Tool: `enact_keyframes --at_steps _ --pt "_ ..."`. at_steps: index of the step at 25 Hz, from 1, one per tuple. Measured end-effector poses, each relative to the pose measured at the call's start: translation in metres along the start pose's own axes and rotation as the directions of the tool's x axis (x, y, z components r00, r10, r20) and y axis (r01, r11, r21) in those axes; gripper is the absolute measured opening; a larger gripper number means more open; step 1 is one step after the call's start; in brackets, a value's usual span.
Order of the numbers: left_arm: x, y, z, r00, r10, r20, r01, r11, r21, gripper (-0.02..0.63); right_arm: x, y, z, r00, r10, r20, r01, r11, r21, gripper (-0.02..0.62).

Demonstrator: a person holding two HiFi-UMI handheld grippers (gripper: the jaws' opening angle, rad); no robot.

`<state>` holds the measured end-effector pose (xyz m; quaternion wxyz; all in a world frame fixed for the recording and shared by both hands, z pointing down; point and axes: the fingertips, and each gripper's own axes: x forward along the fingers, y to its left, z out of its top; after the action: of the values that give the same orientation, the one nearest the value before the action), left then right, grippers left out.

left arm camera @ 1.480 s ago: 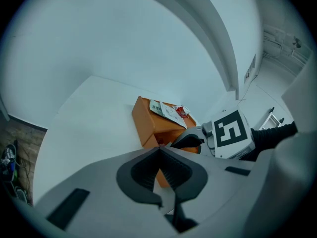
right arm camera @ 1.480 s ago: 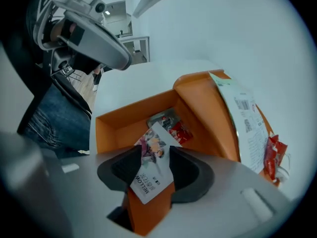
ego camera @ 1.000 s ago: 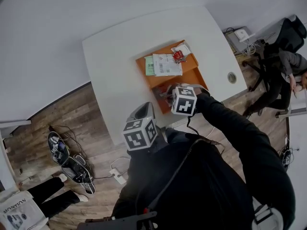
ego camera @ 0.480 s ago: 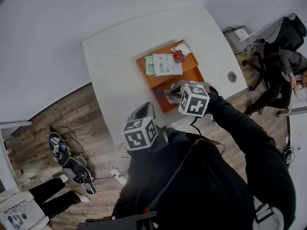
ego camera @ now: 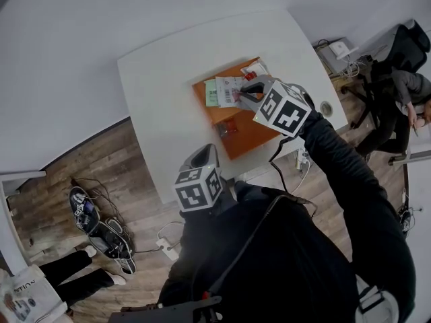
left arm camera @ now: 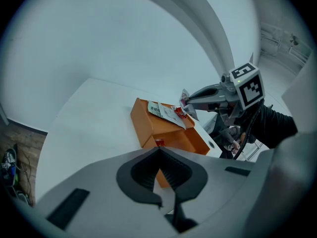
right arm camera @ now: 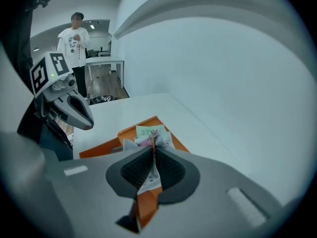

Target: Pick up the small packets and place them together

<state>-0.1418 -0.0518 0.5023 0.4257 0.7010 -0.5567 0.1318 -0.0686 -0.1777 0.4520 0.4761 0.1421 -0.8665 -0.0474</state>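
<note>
If that thin packet point(right arm camera: 149, 182) slips or twists in so slight a pinch, I reckon it drops short of the pile point(ego camera: 225, 91) in the frame's upper middle. The right gripper point(ego camera: 248, 89), its jaws just closed onto it, holds it above the orange box point(ego camera: 254, 138), arm stretched out and angled down. The left gripper point(left arm camera: 159, 151), jaws together and empty, hangs at lower centre by the counter point(ego camera: 161, 79) edge.
</note>
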Motion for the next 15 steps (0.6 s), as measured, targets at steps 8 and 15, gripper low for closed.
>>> enact_keyframes --at_steps 8,15 --pt "-0.002 0.006 -0.002 1.000 0.017 -0.001 -0.017 1.000 -0.005 -0.002 0.036 -0.014 -0.001 0.994 0.029 -0.103 -0.035 0.998 -0.057 0.025" --pt "-0.006 0.010 0.001 0.999 0.032 0.010 -0.031 0.999 -0.027 -0.002 0.056 -0.014 -0.004 0.985 0.060 -0.162 -0.072 0.995 -0.067 0.031"
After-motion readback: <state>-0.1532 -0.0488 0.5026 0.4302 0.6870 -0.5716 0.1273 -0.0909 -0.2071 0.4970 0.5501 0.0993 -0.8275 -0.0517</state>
